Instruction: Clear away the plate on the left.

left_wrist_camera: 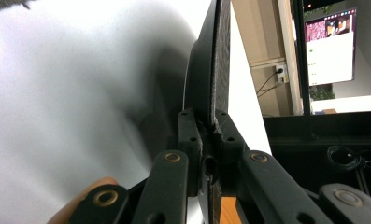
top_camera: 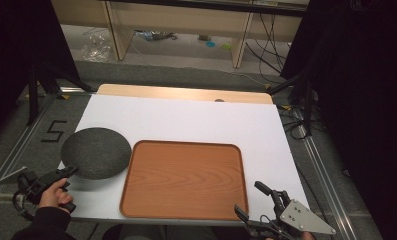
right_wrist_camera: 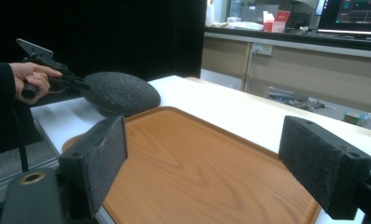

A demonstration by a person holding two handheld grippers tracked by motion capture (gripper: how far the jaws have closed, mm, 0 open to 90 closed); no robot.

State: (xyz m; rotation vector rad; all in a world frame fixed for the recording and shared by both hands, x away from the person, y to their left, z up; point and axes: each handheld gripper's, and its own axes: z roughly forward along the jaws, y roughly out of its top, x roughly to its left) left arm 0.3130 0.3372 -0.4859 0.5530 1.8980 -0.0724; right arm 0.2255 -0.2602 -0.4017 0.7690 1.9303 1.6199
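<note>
Right gripper [top_camera: 250, 199] sits at the near right edge of the table, jaws wide apart, nothing between them – in the right gripper view its two pads frame the wooden tray [right_wrist_camera: 197, 158] and touch nothing. Left gripper [top_camera: 70, 171] is at the near left, held in the left hand [top_camera: 56, 195], jaws clamped together on the near rim of the dark round plate [top_camera: 96, 152]; the left gripper view shows the rim edge-on, pinched between the two pads. The plate is just left of the tray, its right edge about at the tray's left rim. From the right gripper view the far side of the plate looks to rest at the tray's rim with the gripped side raised – can't say for sure whether it bears on the rim or clears it. My read: grasp is done, transfer isn't – the tray is bare, so the plate likely has to be carried over and set down in it, then released. Right gripper looks idle for now. Surface is a white sheet [top_camera: 186, 120] over a light wood tabletop [top_camera: 186, 93], tray square to the near edge. Beyond: grey carpeted floor, black curtains both sides, wooden bench legs with loose cables at the back, a lit monitor [left_wrist_camera: 330, 46] off to one side.
</note>
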